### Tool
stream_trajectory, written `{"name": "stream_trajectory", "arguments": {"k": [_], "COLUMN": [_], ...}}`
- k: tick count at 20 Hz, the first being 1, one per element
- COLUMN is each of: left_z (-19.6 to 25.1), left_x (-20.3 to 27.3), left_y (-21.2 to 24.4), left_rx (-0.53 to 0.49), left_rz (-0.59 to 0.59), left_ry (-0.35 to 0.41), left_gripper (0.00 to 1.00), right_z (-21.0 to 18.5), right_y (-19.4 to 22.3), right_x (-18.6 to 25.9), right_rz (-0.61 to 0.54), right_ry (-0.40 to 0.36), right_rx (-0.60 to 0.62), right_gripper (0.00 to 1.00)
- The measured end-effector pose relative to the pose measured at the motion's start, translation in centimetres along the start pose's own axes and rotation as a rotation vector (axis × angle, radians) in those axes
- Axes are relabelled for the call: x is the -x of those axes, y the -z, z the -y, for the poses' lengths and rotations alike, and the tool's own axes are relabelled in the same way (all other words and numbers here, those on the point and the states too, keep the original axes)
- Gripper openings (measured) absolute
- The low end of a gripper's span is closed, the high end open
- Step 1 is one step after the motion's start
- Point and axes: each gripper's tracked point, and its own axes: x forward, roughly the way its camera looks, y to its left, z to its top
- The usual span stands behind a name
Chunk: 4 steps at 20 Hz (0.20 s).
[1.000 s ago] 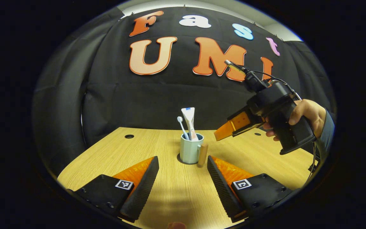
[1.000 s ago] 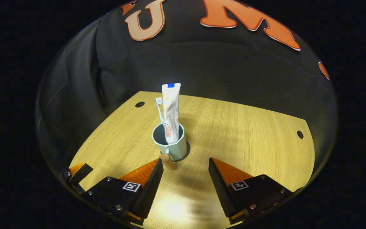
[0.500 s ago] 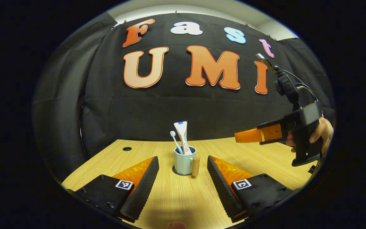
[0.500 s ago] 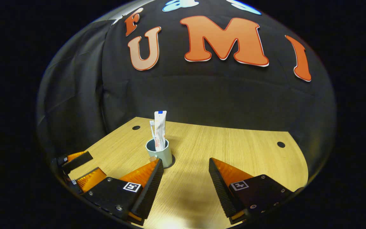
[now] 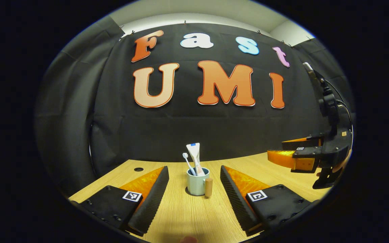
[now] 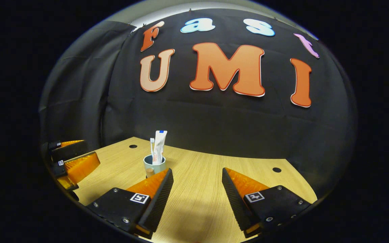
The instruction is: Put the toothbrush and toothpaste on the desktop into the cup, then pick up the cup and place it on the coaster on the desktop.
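The worktop (image 5: 187, 216) carries a cup (image 5: 197, 182) standing near its middle, set back toward the far edge, on a dark round coaster (image 5: 188, 192) whose edge just peeps out at the base. Both the left gripper (image 5: 194, 189) and the right gripper (image 6: 197, 189) hang above the near edge with jaws spread wide and holding nothing, well apart from the cup. The toothpaste (image 5: 195, 158) and the toothbrush (image 5: 187, 162) stand upright inside the cup. The task looks finished; at most, the next move calls for drawing clear without knocking the cup.
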Motion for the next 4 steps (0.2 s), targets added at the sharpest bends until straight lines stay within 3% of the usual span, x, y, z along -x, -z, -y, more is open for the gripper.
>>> {"name": "stream_trajectory", "arguments": {"k": [4], "left_z": [0.3], "left_x": [0.2], "left_y": [-0.4], "left_rx": [0.006], "left_rz": [0.021], "left_ry": [0.007], "left_gripper": [0.98], "right_z": [1.2], "right_y": [-0.4], "right_x": [1.7], "right_rz": [0.099], "right_ry": [0.042], "right_rx": [-0.01], "right_gripper": [0.88]}}
